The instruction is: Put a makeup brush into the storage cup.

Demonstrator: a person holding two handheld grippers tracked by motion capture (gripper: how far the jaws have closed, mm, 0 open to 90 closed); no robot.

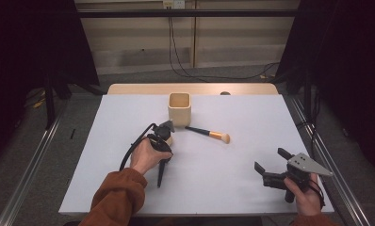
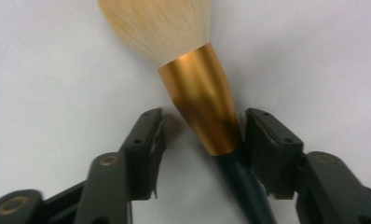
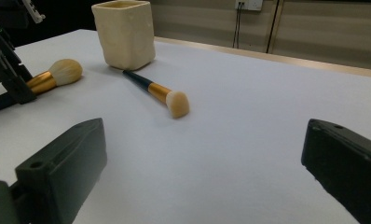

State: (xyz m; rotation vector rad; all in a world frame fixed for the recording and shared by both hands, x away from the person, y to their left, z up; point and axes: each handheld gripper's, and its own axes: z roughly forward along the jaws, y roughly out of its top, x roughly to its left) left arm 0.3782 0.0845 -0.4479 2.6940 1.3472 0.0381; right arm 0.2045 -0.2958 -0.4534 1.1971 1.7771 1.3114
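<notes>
1. Broadly, the table (image 1: 214,179) is a white sheet; seen from above, everything sits in its 10-to-12 o'clock part, the person's arms enter from 6 o'clock.
2. Cream square cup (image 1: 179,105) stands upright at about 12 o'clock. Its mouth looks empty from the high view; the bottom is not fully visible.
3. Left hand-held gripper (image 1: 166,134), just at 7 o'clock of the cup, straddles the large powder brush (image 2: 200,100) lying flat on the table. The jaws are partly closed round the gold ferrule; one pad sits near or against it, the other shows a gap, so no firm grip yet.
4. Judgement: close squarely on the ferrule's narrow end, not the bristles, then lift level before tipping it handle-down into the cup.
5. Right hand-held gripper (image 1: 274,165) waits wide open at 4 o'clock, holding nothing.
6. Smaller flat brush (image 1: 208,133) lies at 4 o'clock of the cup, untouched.
</notes>
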